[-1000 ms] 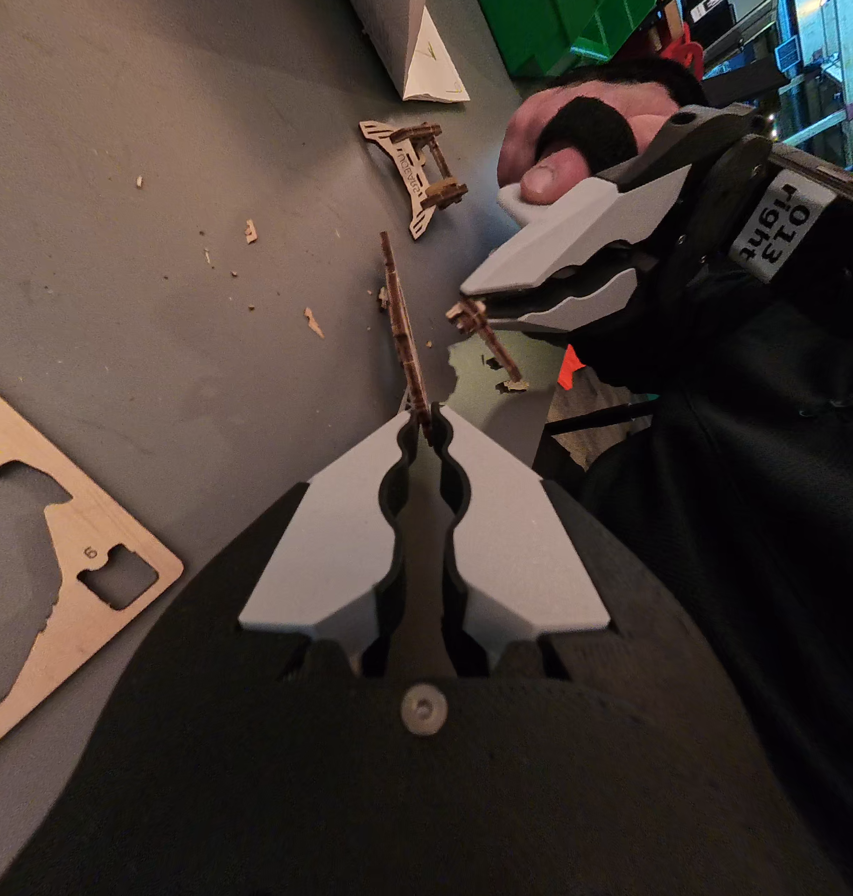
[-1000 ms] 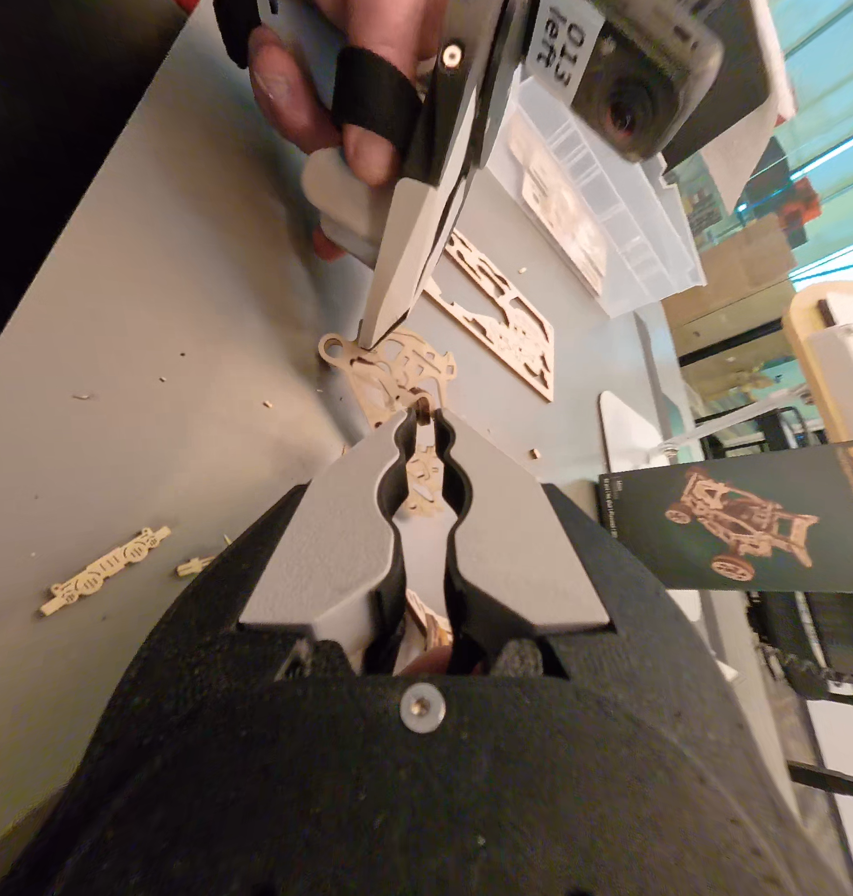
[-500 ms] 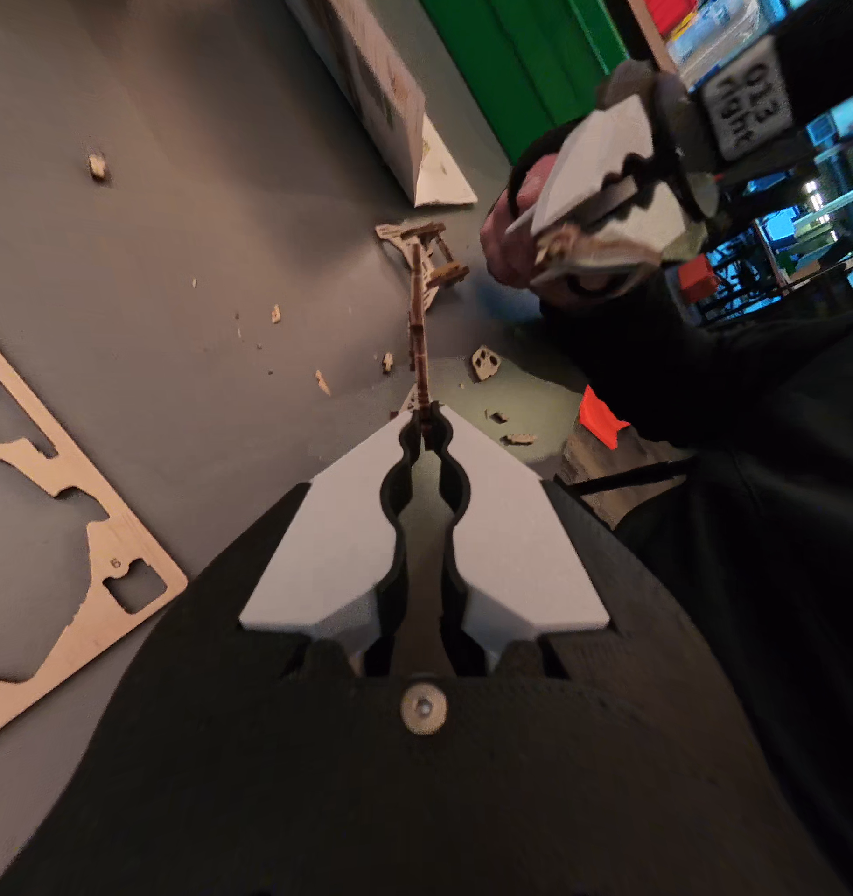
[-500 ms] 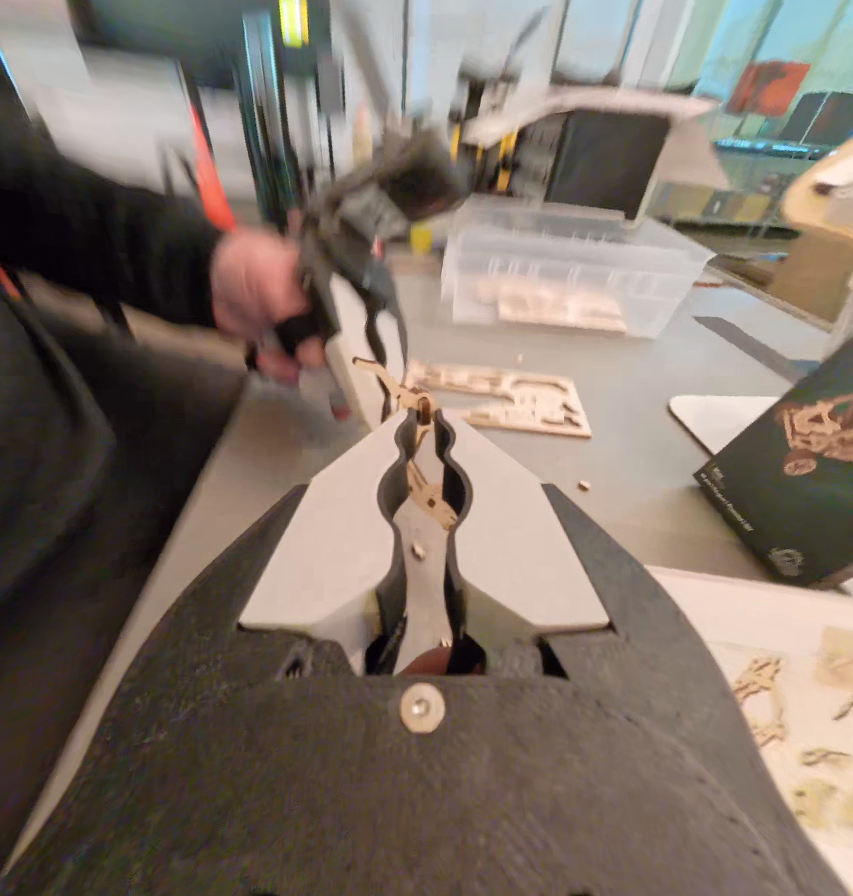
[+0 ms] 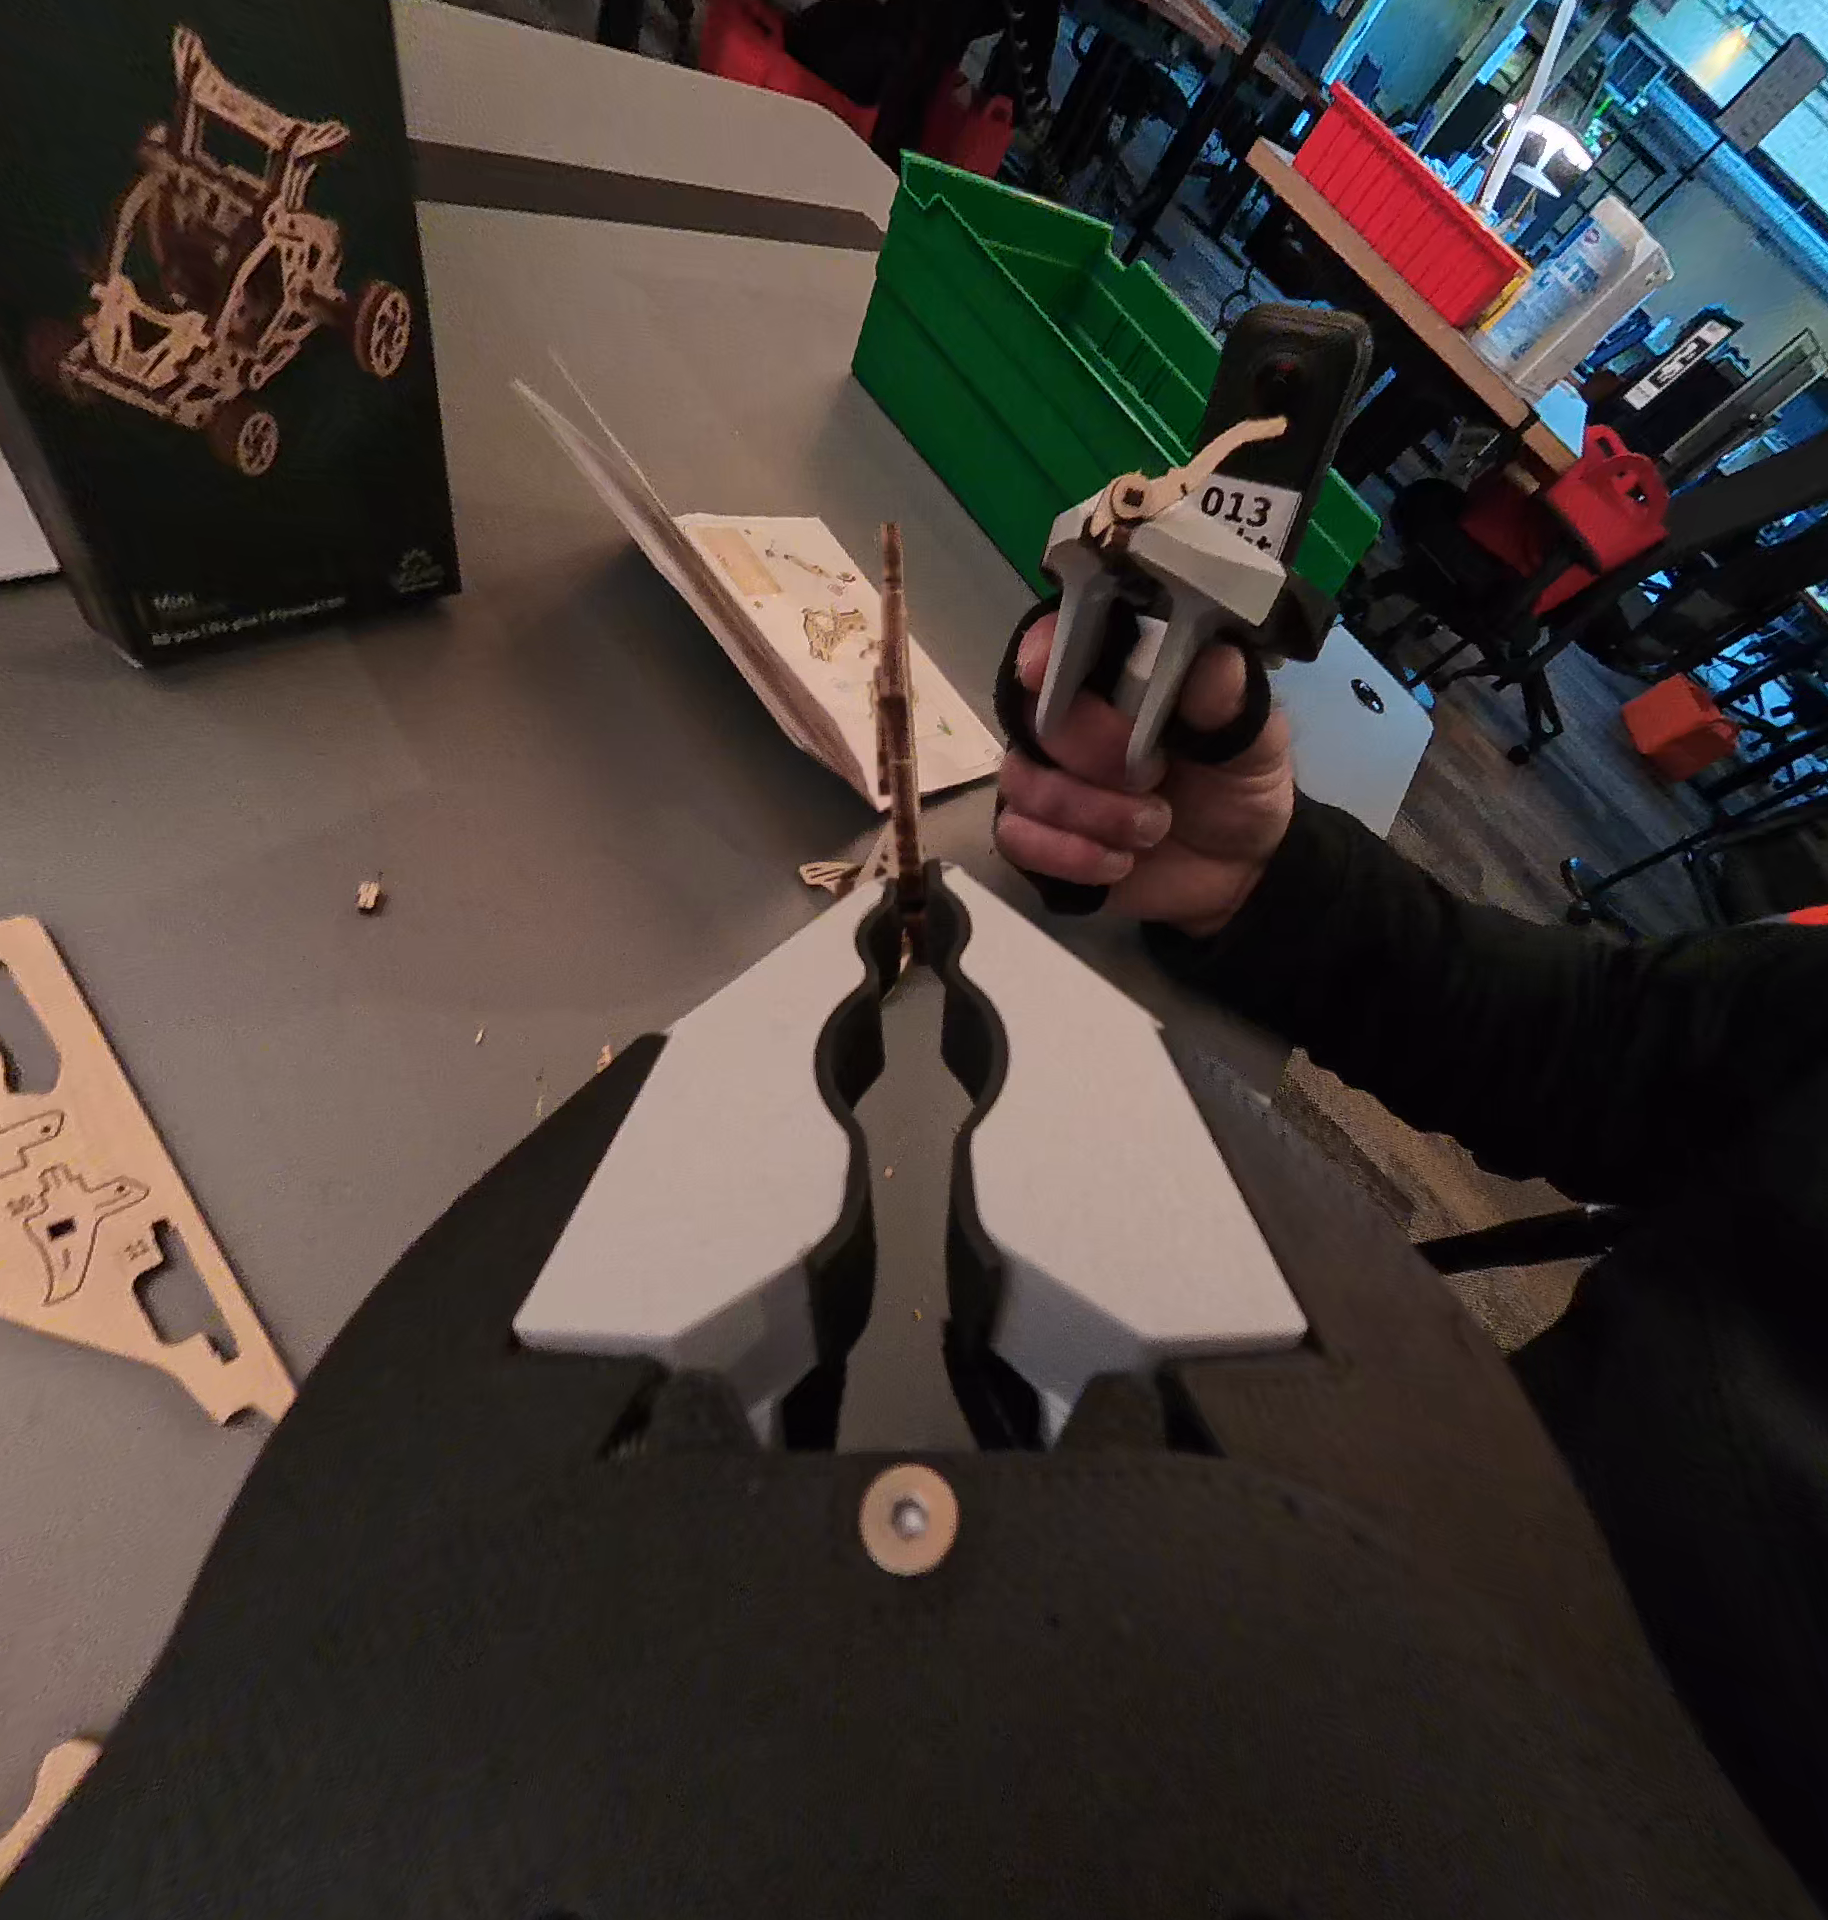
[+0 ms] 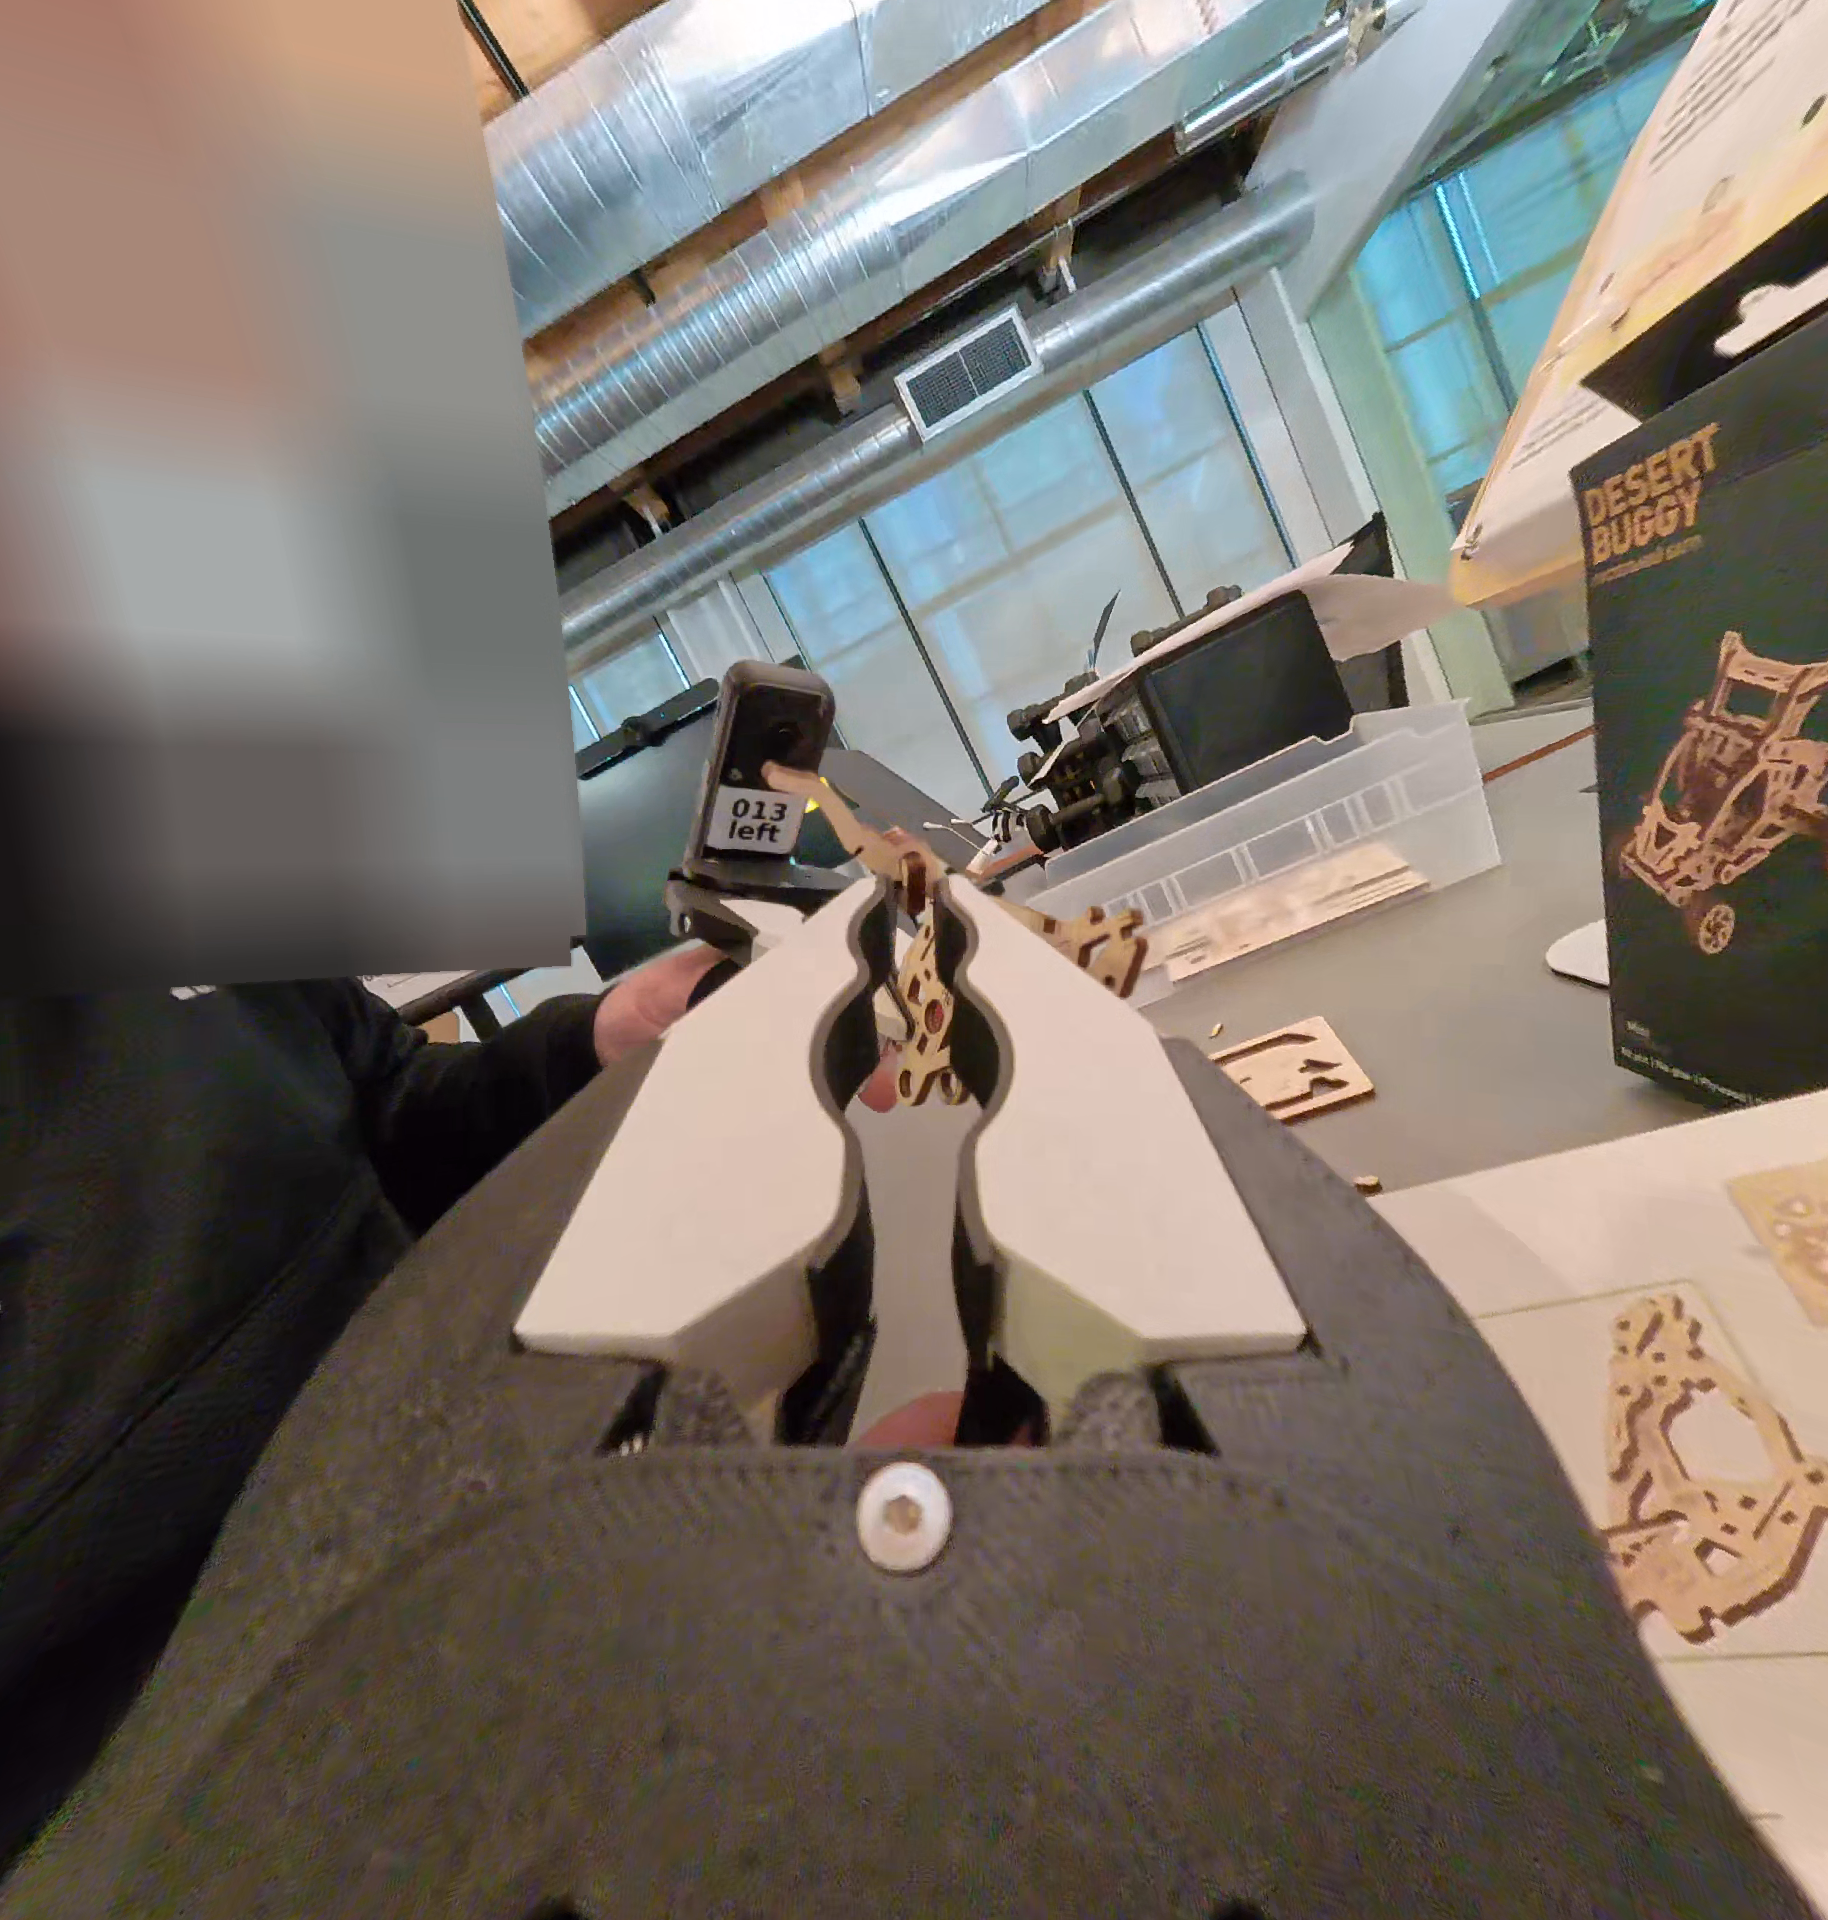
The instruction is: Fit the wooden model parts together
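My left gripper (image 5: 912, 906) is shut on a flat wooden model part (image 5: 897, 717). I see that part edge-on, sticking up past the fingertips above the grey table (image 5: 474, 831). In the right wrist view the same part (image 6: 1102, 951) shows as a cut-out plate behind my right fingers. My right gripper (image 6: 915, 883) is shut on a small wooden lever-shaped part (image 6: 929, 997) whose thin arm (image 6: 832, 816) points up and left. In the left wrist view the right gripper (image 5: 1107, 535) is held high and to the right, apart from the left one, with its part (image 5: 1185, 476) at the tips.
A dark model box (image 5: 214, 312) stands at the back left, and an open instruction booklet (image 5: 785, 623) lies behind the part. A green bin (image 5: 1045, 343) is at the back. A punched wooden sheet (image 5: 79, 1174) lies at the left. A clear plastic tray (image 6: 1305, 831) and an instruction page (image 6: 1616, 1351) are on the right. The gap from one gripper's tips to the other's is roughly 8 centimeters.
Both grippers rose from the table and tilted up. The right gripper drew away from the left one, up and to the right. Each keeps its wooden part.
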Demonstrator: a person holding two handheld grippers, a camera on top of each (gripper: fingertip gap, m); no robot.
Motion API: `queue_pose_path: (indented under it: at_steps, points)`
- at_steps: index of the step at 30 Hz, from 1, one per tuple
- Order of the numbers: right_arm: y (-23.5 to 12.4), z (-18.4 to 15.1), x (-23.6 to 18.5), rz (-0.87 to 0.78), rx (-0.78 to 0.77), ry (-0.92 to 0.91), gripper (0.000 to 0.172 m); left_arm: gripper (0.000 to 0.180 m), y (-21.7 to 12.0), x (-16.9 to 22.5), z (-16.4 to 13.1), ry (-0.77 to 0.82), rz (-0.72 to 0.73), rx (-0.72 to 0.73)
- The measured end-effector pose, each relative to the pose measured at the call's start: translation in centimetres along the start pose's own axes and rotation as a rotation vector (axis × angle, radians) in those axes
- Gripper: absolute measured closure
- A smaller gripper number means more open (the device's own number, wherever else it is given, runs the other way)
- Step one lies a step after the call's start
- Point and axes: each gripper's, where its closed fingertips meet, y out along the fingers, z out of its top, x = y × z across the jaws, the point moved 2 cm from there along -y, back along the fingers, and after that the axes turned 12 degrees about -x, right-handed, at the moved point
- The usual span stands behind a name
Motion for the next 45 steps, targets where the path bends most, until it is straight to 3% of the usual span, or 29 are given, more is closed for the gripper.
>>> queue_pose_path:
  at_steps: [10,20,45]
  points:
    - [0.6,-0.6,-0.1,-0.067,-0.071,-0.067,0.167,0.179,1.4,0.8,2.5,-0.087,-0.099,0.049]
    - [0.8,-0.9,0.5,-0.117,-0.093,-0.077,0.167,0.179,1.9,0.8,2.7,-0.16,-0.158,0.054]
    - [-0.5,0.5,0.7,-0.02,0.027,0.032,0.168,0.179,2.1,2.2,4.0,-0.1,-0.157,0.05]
